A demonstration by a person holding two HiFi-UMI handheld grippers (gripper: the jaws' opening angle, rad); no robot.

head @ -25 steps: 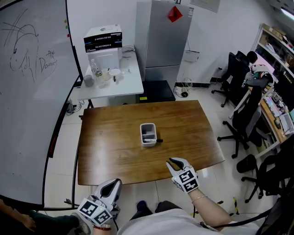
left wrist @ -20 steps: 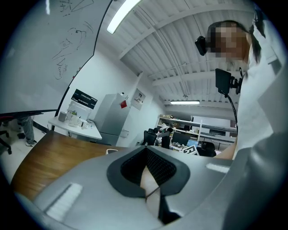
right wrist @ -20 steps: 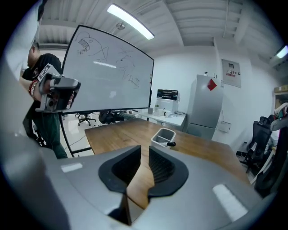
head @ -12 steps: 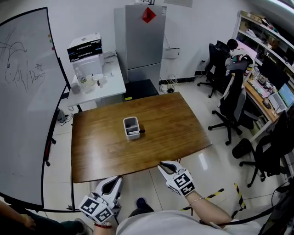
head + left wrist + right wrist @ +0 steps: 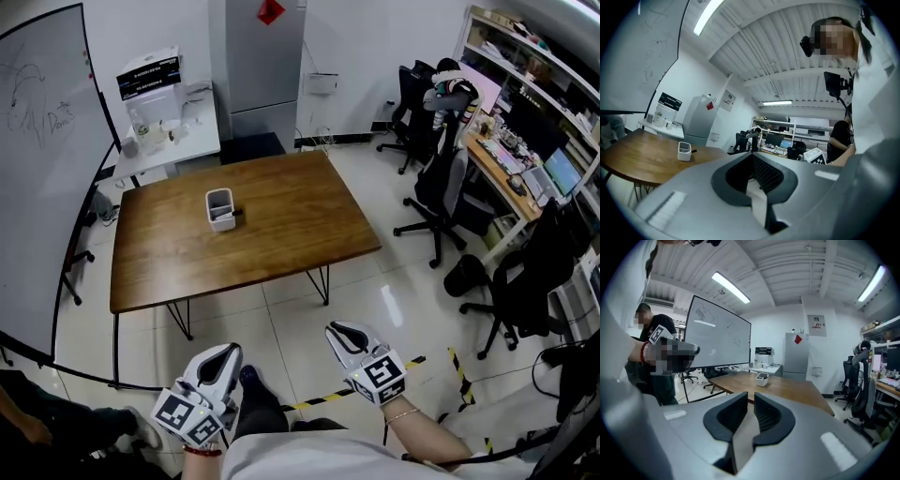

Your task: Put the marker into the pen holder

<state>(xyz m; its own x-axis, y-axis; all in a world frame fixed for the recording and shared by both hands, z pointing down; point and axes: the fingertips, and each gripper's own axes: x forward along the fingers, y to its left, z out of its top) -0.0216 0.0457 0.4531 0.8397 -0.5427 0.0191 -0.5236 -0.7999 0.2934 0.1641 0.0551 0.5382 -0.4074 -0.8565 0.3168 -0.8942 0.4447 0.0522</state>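
The left gripper (image 5: 228,350) has its jaws together and empty. Far ahead of it on the table (image 5: 281,216) stands the holder (image 5: 219,206), with the marker (image 5: 235,213) a dark stub at its right side. The right gripper (image 5: 335,328) has its jaws a slit apart and empty, with the holder far ahead to its left.

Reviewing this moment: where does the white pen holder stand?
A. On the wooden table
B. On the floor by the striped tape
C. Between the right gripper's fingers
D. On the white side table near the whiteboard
A: in the head view the pen holder stands upright on the wooden table, toward its far left part.
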